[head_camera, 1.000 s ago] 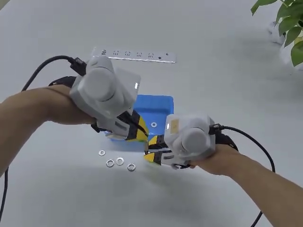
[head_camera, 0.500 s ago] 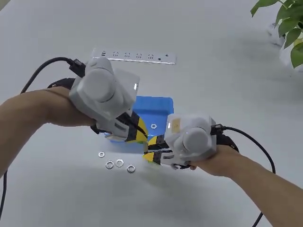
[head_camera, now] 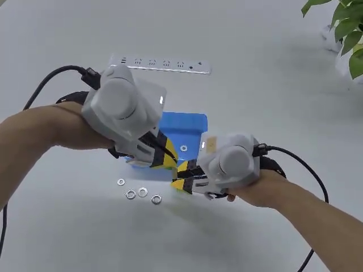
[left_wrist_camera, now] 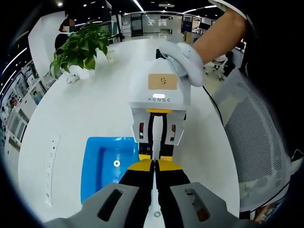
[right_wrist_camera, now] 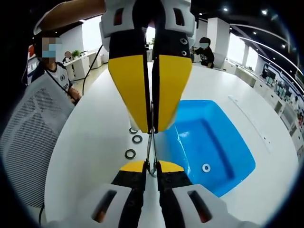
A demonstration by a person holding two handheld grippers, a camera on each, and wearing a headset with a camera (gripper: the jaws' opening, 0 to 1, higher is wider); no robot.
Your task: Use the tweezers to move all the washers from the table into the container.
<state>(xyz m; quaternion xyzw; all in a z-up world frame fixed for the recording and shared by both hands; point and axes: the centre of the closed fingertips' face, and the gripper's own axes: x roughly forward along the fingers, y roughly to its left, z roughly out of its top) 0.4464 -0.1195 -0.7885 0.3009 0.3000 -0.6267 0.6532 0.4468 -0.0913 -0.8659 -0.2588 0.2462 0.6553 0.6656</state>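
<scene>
- Right gripper (head_camera: 182, 180) has nudged toward the shallow blue plastic container (head_camera: 190, 122); both it and left gripper (head_camera: 163, 157) pinch the thin metal tweezers (left_wrist_camera: 155, 137).
- Four small silver washers (head_camera: 142, 192) lie on the white table (head_camera: 255, 68), nearer left gripper.

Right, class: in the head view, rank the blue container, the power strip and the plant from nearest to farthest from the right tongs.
1. Blue container, just beside the right tongs.
2. Power strip, beyond the container.
3. Plant, far right corner.
</scene>
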